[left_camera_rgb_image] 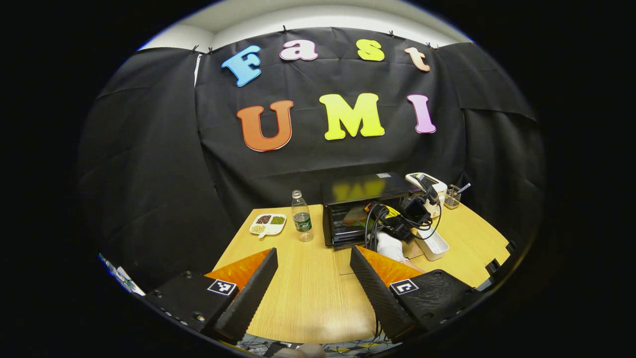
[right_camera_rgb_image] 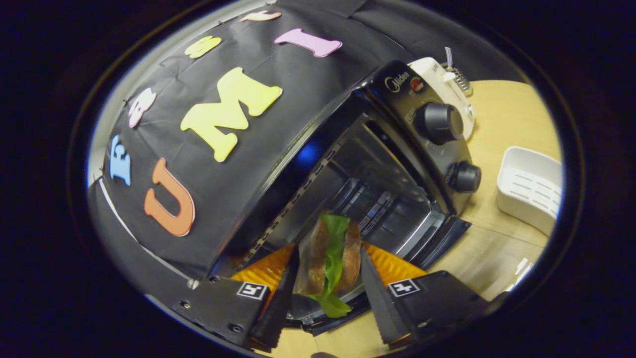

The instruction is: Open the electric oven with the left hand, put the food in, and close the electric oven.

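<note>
- Because the oven [right_camera_rgb_image: 397,164] door had been dropped open, the cavity was left clear, and the sandwich [right_camera_rgb_image: 330,258] was brought up to its mouth by the right gripper [right_camera_rgb_image: 328,278].
- The sandwich was clamped between both fingers of that gripper, held on edge with its green leaf hanging out below, so that it could be pushed in flat-side first, it was judged.
- The right gripper was seen rolled over to one side, since the oven front, its two knobs [right_camera_rgb_image: 439,122] and the table [right_camera_rgb_image: 507,119] were tilted steeply in the right gripper view.
- In the left gripper view, the right gripper [left_camera_rgb_image: 397,223] and the gloved hand [left_camera_rgb_image: 390,246] holding it were seen just at the oven [left_camera_rgb_image: 362,206] front, on the far right of the table [left_camera_rgb_image: 308,288].
- The left gripper [left_camera_rgb_image: 313,278] was held back at the near edge of the table, well apart from the oven, its fingers spread wide and nothing between them; it was judged to be waiting so the door could be closed afterwards.
- A water bottle [left_camera_rgb_image: 301,216] and a divided plate [left_camera_rgb_image: 268,223] were left standing to the left of the oven, out of the working path.
- A white tray [right_camera_rgb_image: 529,186] was placed to the right of the oven, near it.
</note>
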The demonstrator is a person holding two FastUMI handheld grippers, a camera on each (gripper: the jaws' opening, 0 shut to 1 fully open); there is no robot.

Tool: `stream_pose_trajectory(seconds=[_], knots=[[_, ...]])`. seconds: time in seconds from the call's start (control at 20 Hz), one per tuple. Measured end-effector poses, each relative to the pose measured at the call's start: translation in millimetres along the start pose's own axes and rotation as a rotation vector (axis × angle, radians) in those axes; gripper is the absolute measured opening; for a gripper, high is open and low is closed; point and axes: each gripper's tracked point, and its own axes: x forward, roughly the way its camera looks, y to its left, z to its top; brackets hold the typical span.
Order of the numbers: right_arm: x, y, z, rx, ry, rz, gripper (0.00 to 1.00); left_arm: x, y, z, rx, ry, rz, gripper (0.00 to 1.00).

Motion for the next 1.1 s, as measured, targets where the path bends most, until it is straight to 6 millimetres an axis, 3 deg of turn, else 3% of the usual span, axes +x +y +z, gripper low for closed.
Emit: stream_pose_trajectory(seconds=[0.05, 0.1, 0.15, 0.2, 0.25, 0.3, 0.35, 0.4, 0.45, 0.5, 0.65, 0.7, 0.95, 1.05, 1.1], knots=[[-4, -4, 4, -0.041, -0.011, -0.017, 0.82, -1, -1, 1, 0.001, -0.002, -0.001, 0.96], [-9, -6, 12, -0.071, -0.033, -0.022, 0.91, 0, -1, 2, -0.001, -0.005, -0.003, 0.96], [-13, -8, 20, -0.104, -0.048, -0.030, 0.93, 1, -1, 1, -0.002, -0.003, -0.005, 0.96], [-18, -11, 24, -0.143, -0.051, -0.038, 0.80, 2, -2, 1, -0.003, -0.002, -0.005, 0.96], [-24, -14, 30, -0.173, -0.053, -0.040, 0.95, 2, -4, 2, -0.002, -0.005, -0.006, 0.96], [-30, -15, 35, -0.189, -0.055, -0.039, 0.83, 2, -5, 4, -0.001, -0.007, -0.008, 0.96], [-39, -15, 39, -0.196, -0.052, -0.030, 0.83, 2, -7, 4, -0.001, -0.013, -0.007, 0.96], [-47, -17, 42, -0.208, -0.041, -0.023, 0.97, 4, -8, 6, 0.001, -0.019, -0.005, 0.96], [-58, -17, 48, -0.226, -0.044, -0.010, 0.99, 4, -9, 6, 0.002, -0.022, -0.002, 0.96], [-70, -20, 56, -0.233, -0.047, -0.012, 0.89, 4, -11, 7, -0.002, -0.029, -0.002, 0.96], [-112, -19, 85, -0.317, -0.065, 0.023, 0.88, 5, -25, 5, -0.022, -0.041, -0.020, 0.96], [-129, -18, 93, -0.348, -0.060, 0.043, 1.00, 4, -29, 3, -0.025, -0.039, -0.023, 0.96], [-231, -30, 151, -0.554, -0.044, 0.112, 1.00, 2, -49, -2, -0.029, -0.060, -0.011, 1.00], [-269, -42, 176, -0.634, -0.047, 0.116, 1.00, 4, -58, -8, -0.031, -0.059, 0.000, 0.89], [-287, -46, 188, -0.668, -0.052, 0.123, 1.00, 4, -63, -10, -0.038, -0.056, 0.006, 0.96]])
